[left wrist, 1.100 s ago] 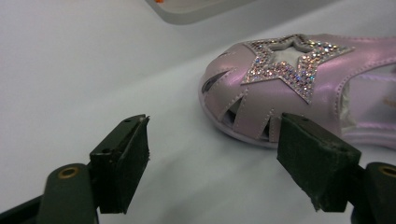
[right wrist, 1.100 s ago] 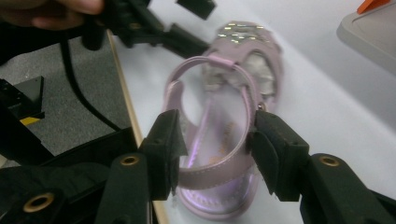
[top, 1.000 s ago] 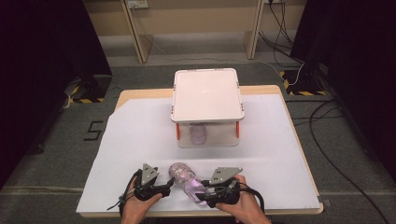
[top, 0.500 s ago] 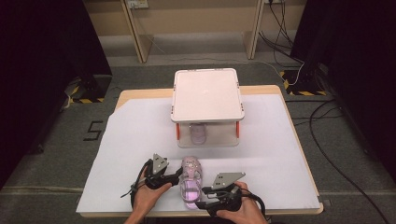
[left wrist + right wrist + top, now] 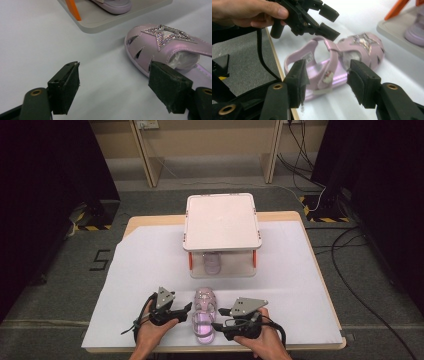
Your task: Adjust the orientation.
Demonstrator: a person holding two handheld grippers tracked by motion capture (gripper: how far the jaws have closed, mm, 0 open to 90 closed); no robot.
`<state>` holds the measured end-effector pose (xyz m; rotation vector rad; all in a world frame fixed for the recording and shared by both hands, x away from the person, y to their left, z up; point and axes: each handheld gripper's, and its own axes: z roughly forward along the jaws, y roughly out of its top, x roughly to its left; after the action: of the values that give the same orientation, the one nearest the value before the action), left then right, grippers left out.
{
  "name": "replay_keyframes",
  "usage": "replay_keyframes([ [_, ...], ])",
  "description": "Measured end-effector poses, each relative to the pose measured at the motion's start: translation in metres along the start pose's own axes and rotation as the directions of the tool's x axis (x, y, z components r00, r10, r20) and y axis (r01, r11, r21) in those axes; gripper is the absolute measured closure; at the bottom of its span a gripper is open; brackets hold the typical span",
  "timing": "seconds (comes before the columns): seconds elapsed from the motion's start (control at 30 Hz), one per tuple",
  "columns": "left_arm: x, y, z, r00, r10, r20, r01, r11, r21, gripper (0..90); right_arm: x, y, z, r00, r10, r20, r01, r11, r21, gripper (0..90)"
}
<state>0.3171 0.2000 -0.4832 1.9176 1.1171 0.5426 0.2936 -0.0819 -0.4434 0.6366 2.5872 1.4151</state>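
right hand-held gripper (image 5: 325,80): jaws just narrowing, unclamped, astride sandal (image 5: 203,314) strap | left hand-held gripper (image 5: 186,309): open, beside toe | sandal: near table (image 5: 150,265) edge | shelf (image 5: 222,221) beyond holds its mate (image 5: 212,262); this one probably remains to place

Overhead view; two close jaw-level views

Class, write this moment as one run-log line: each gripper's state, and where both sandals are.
left gripper: open, beside sandal | right gripper: open, jaws just closing, sandal strap between | second sandal: under white rack
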Motion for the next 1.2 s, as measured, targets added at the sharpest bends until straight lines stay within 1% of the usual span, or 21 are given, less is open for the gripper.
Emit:
replay_keyframes([
  [0.07, 0.004, -0.002, -0.008, 0.9999, -0.011, -0.004, 0.011, 0.9999, -0.01, 24.0, 0.002, 0.004, 0.005, 0.9992, -0.038, 0.015, 0.038, 0.999, 0.0, 50.4],
  [0.1, 0.007, -0.005, -0.013, 0.9998, -0.016, -0.007, 0.016, 0.9998, -0.012, 23.9, 0.004, 0.008, 0.01, 0.9968, -0.075, 0.029, 0.075, 0.997, 0.009, 50.5],
  [0.13, 0.007, -0.005, -0.013, 0.9998, -0.016, -0.007, 0.016, 0.9998, -0.012, 23.9, 0.004, 0.008, 0.01, 0.9968, -0.075, 0.029, 0.075, 0.997, 0.009, 50.5],
  [0.17, 0.009, -0.008, -0.019, 0.9997, -0.022, -0.006, 0.022, 0.9997, -0.013, 23.8, 0.004, 0.012, 0.016, 0.9948, -0.097, 0.031, 0.097, 0.995, 0.01, 50.7],
  [0.27, 0.009, -0.011, -0.023, 0.9996, -0.027, -0.003, 0.027, 0.9995, -0.015, 23.5, 0.004, 0.016, 0.025, 0.9926, -0.117, 0.033, 0.117, 0.993, 0.015, 51.3],
  [0.37, 0.008, -0.019, -0.031, 0.9996, -0.027, 0.003, 0.027, 0.9995, -0.014, 23.2, 0.004, 0.021, 0.035, 0.986, -0.16, 0.048, 0.159, 0.987, 0.026, 51.5],
  [0.4, 0.008, -0.02, -0.032, 0.9993, -0.039, 0.002, 0.039, 0.999, -0.023, 23.2, 0.004, 0.022, 0.037, 0.985, -0.166, 0.046, 0.165, 0.986, 0.031, 51.6],
  [0.5, 0.009, -0.024, -0.035, 0.9989, -0.046, 0.0, 0.046, 0.9987, -0.023, 23.0, 0.003, 0.024, 0.04, 0.9838, -0.175, 0.038, 0.174, 0.984, 0.028, 51.5],
  [0.53, 0.012, -0.027, -0.038, 0.9984, -0.057, -0.006, 0.057, 0.9982, -0.022, 22.8, 0.002, 0.025, 0.043, 0.9824, -0.184, 0.03, 0.183, 0.983, 0.029, 51.5],
  [0.63, 0.012, -0.03, -0.042, 0.9977, -0.067, -0.007, 0.067, 0.9974, -0.025, 22.5, 0.003, 0.025, 0.045, 0.9808, -0.192, 0.035, 0.191, 0.981, 0.037, 51.5],
  [0.67, 0.013, -0.032, -0.044, 0.9973, -0.073, -0.007, 0.073, 0.997, -0.028, 22.3, 0.002, 0.025, 0.046, 0.9781, -0.205, 0.036, 0.203, 0.978, 0.041, 51.3],
  [0.7, 0.013, -0.033, -0.046, 0.9972, -0.074, -0.01, 0.074, 0.9968, -0.031, 22.3, 0.002, 0.025, 0.046, 0.9781, -0.205, 0.036, 0.203, 0.978, 0.041, 51.3],
  [0.77, 0.012, -0.036, -0.049, 0.9972, -0.073, -0.018, 0.072, 0.9969, -0.03, 21.3, 0.002, 0.025, 0.048, 0.9765, -0.214, 0.028, 0.213, 0.976, 0.044, 50.5],
  [0.8, 0.011, -0.038, -0.05, 0.9975, -0.068, -0.023, 0.067, 0.9973, -0.031, 21.0, 0.002, 0.024, 0.049, 0.9773, -0.21, 0.031, 0.208, 0.977, 0.048, 50.5],
  [0.83, 0.01, -0.039, -0.05, 0.9978, -0.062, -0.023, 0.062, 0.9977, -0.026, 20.8, 0.001, 0.024, 0.049, 0.9756, -0.217, 0.034, 0.215, 0.975, 0.05, 50.5],
  [0.9, 0.01, -0.04, -0.05, 0.9981, -0.056, -0.026, 0.056, 0.9983, -0.019, 20.7, 0.001, 0.025, 0.05, 0.9751, -0.219, 0.035, 0.217, 0.975, 0.053, 50.4],
  [0.97, 0.009, -0.043, -0.052, 0.9982, -0.055, -0.027, 0.054, 0.9984, -0.014, 20.4, 0.001, 0.025, 0.052, 0.9714, -0.235, 0.035, 0.233, 0.971, 0.059, 49.8],
  [1.03, 0.009, -0.045, -0.054, 0.998, -0.054, -0.034, 0.053, 0.9985, -0.015, 20.0, 0.002, 0.024, 0.054, 0.9677, -0.248, 0.047, 0.244, 0.967, 0.068, 49.7],
  [1.13, 0.009, -0.047, -0.057, 0.9978, -0.052, -0.04, 0.051, 0.9986, -0.013, 19.9, 0.002, 0.023, 0.055, 0.9666, -0.251, 0.054, 0.246, 0.966, 0.079, 49.6],
  [1.17, 0.01, -0.048, -0.058, 0.9977, -0.054, -0.042, 0.053, 0.9985, -0.014, 19.9, 0.003, 0.023, 0.057, 0.962, -0.266, 0.06, 0.261, 0.962, 0.08, 49.5],
  [1.2, 0.01, -0.048, -0.058, 0.9976, -0.054, -0.042, 0.054, 0.9985, -0.012, 19.9, 0.003, 0.023, 0.057, 0.9618, -0.267, 0.061, 0.262, 0.962, 0.083, 49.5],
])
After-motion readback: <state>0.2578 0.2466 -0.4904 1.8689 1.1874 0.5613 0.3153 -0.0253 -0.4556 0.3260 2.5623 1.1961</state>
